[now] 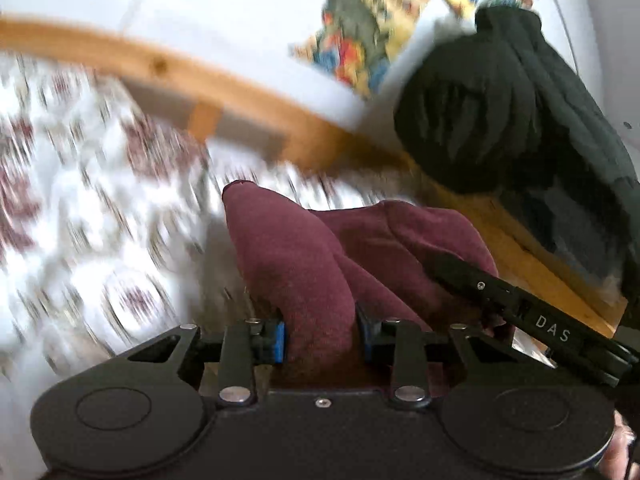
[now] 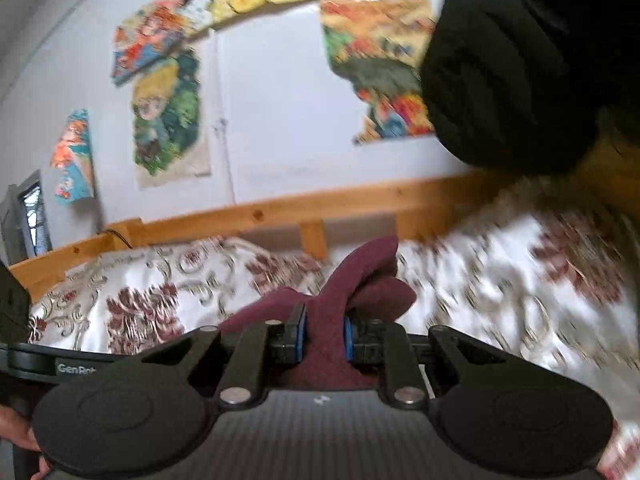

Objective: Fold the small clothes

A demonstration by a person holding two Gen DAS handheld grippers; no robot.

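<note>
A small maroon garment [image 1: 320, 264] is pinched between the blue pads of my left gripper [image 1: 322, 340] and bunches up in front of it. The same maroon garment [image 2: 348, 280] is also clamped in my right gripper [image 2: 325, 338], with a fold sticking up past the fingers. Both grippers are shut on the cloth, and it looks lifted above a white bedspread with dark red floral print [image 2: 160, 292]. The right gripper's body [image 1: 532, 312] shows at the right of the left wrist view, close beside the left one.
A wooden bed rail [image 2: 280, 208] runs along the far side of the bed below a white wall with colourful torn posters [image 2: 164, 116]. A black garment [image 1: 500, 120] hangs at the right, also in the right wrist view [image 2: 520, 72]. Both views are motion-blurred.
</note>
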